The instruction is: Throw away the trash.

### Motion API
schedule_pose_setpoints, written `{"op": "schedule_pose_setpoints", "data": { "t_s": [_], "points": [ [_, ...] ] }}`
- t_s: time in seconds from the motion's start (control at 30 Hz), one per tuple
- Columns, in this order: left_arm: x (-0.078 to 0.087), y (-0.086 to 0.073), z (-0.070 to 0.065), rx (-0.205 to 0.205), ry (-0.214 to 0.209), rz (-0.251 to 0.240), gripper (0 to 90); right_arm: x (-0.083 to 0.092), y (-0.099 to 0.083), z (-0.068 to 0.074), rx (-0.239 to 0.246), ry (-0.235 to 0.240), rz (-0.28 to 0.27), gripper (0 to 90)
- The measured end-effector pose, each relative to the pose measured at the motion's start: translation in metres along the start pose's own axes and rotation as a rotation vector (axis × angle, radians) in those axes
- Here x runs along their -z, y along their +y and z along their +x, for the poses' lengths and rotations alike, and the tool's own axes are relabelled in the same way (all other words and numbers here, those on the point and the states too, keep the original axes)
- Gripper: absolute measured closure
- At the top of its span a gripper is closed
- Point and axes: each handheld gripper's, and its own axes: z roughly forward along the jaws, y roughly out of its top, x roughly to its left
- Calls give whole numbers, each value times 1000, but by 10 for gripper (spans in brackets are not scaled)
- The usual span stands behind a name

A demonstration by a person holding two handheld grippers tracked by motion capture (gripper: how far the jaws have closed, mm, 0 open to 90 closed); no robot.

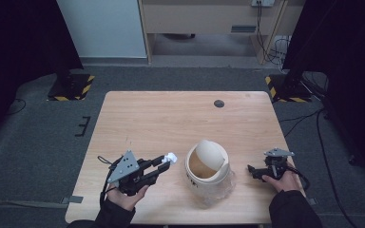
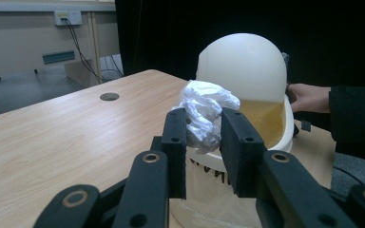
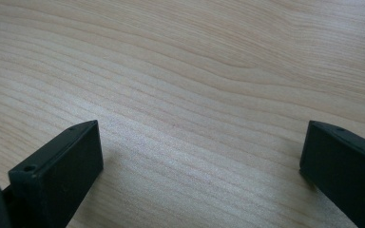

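There is one wooden table (image 1: 171, 118), one small cream bin (image 1: 207, 172) with a round swing lid, one crumpled white paper ball (image 1: 170, 157), and two grippers. The bin stands near the table's 6 o'clock edge, with clear plastic bunched around its bottom. The left gripper (image 1: 164, 163) is at about 7 o'clock on the table. The hand (image 1: 126, 195) holds it pointing toward 2 o'clock, and its jaws are squeezed tight on the paper ball (image 2: 204, 114), right beside the bin's rim. The right gripper (image 1: 253, 171) rests low at about 4 o'clock, pointing left at the bin, jaws spread wide with nothing between them.
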Motion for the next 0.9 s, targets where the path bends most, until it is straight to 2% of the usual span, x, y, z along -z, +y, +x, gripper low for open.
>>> {"op": "schedule_pose_setpoints", "data": {
  "t_s": [0.9],
  "points": [
    [-32,2,-18,-16,-76,31,716,0,0,0,3,4,0,8]
  ]
}}
